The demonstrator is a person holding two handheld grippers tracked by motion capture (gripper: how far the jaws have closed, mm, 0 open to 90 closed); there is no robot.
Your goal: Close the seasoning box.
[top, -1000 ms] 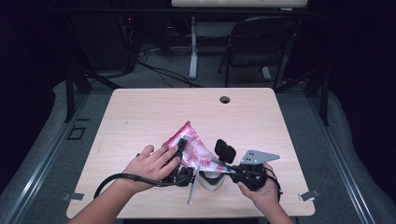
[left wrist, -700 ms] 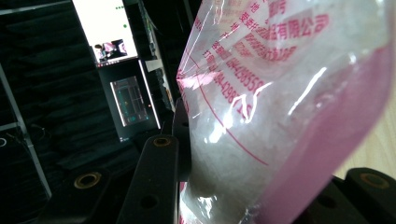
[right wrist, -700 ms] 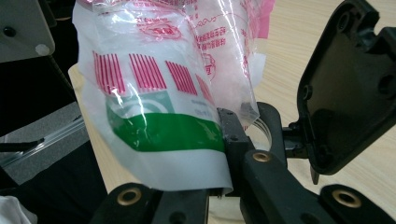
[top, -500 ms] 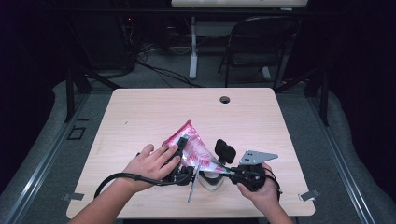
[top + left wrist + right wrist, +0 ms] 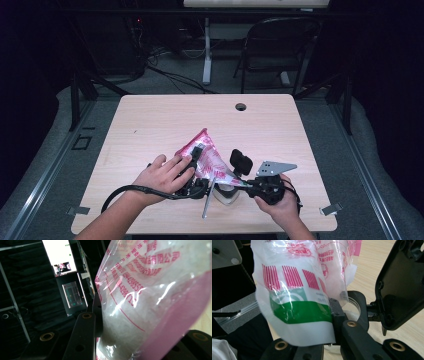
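A clear plastic bag (image 5: 210, 156) with pink print and white contents is held up over the table's front edge between both grippers. My left gripper (image 5: 199, 160) is shut on its upper part; in the left gripper view the bag (image 5: 150, 302) bulges between the two black jaws. My right gripper (image 5: 241, 176), carrying a grey plate, comes from the right and is shut on the bag's green-and-white end (image 5: 299, 315). Under the bag stands a small clear cup (image 5: 226, 194), its rim (image 5: 355, 305) just behind the right jaw.
A thin metal rod (image 5: 207, 202) leans by the cup. The light wooden table (image 5: 200, 115) has a cable hole (image 5: 241, 106) near its far edge. A black chair (image 5: 280, 45) and cables stand on the floor beyond. A lit screen (image 5: 60, 257) glows in the dark.
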